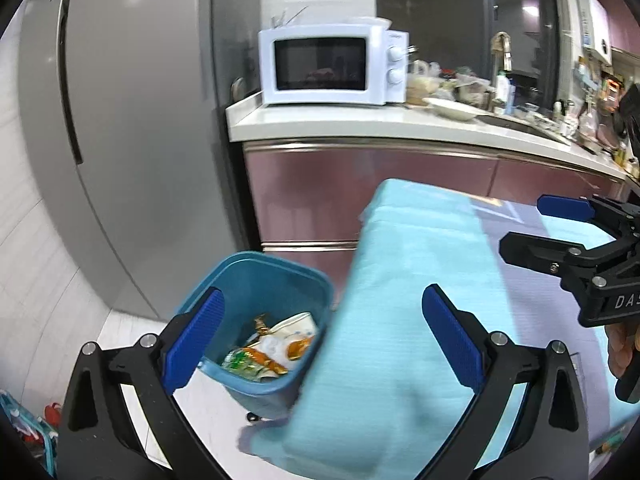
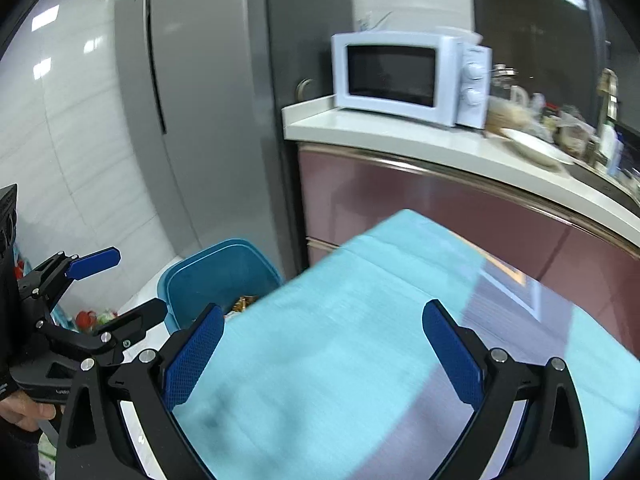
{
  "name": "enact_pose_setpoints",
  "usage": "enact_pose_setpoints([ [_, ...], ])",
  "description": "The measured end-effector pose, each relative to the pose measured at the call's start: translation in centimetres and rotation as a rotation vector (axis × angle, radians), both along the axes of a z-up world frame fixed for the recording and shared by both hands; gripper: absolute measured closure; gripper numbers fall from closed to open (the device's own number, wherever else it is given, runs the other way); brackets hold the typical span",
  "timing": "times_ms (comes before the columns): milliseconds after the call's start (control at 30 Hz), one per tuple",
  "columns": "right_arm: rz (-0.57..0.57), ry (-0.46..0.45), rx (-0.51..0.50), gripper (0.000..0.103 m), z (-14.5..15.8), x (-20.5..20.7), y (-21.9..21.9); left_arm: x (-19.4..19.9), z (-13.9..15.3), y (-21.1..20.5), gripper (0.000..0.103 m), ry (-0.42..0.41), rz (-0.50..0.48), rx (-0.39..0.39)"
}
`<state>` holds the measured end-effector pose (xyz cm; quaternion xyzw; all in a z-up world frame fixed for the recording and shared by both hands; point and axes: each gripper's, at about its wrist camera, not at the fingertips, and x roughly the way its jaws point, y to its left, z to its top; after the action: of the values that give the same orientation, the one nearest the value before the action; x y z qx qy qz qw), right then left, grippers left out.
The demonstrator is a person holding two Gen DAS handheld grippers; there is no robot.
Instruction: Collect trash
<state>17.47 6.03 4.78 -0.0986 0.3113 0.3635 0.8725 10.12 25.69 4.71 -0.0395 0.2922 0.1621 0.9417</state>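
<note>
A blue trash bin stands on the floor beside a table covered with a light blue cloth. Inside it lie crumpled snack wrappers. My left gripper is open and empty, above the bin and the table's corner. My right gripper is open and empty over the cloth. The bin shows to its left, partly hidden by the table edge. Each gripper shows in the other's view: the right one, the left one, both open.
A grey refrigerator stands at the left. A white microwave sits on a counter with purple cabinets below, and a plate, bottles and a sink further right. Colourful items lie on the white floor at the left.
</note>
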Motion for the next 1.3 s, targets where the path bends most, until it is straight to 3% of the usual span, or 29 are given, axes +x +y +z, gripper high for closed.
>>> enact_pose_setpoints([
  [367, -0.194, -0.048, 0.03, 0.007, -0.4, -3.1, -11.2, -1.6, 0.7, -9.7, 0.006, -0.064, -0.134, 0.008],
  [633, -0.31, -0.075, 0.038, 0.007, -0.8, -5.4, -17.1, -2.8, 0.5, -14.4, 0.006, -0.094, -0.226, 0.005],
  [867, -0.398, -0.098, 0.042, 0.007, -1.4, -7.7, -20.8, -4.1, 0.3, -18.5, 0.006, -0.126, -0.291, 0.008],
  [1300, -0.548, -0.115, 0.041, 0.007, -3.2, -11.5, -25.7, -7.6, 0.9, -22.2, 0.006, -0.221, -0.371, 0.027],
])
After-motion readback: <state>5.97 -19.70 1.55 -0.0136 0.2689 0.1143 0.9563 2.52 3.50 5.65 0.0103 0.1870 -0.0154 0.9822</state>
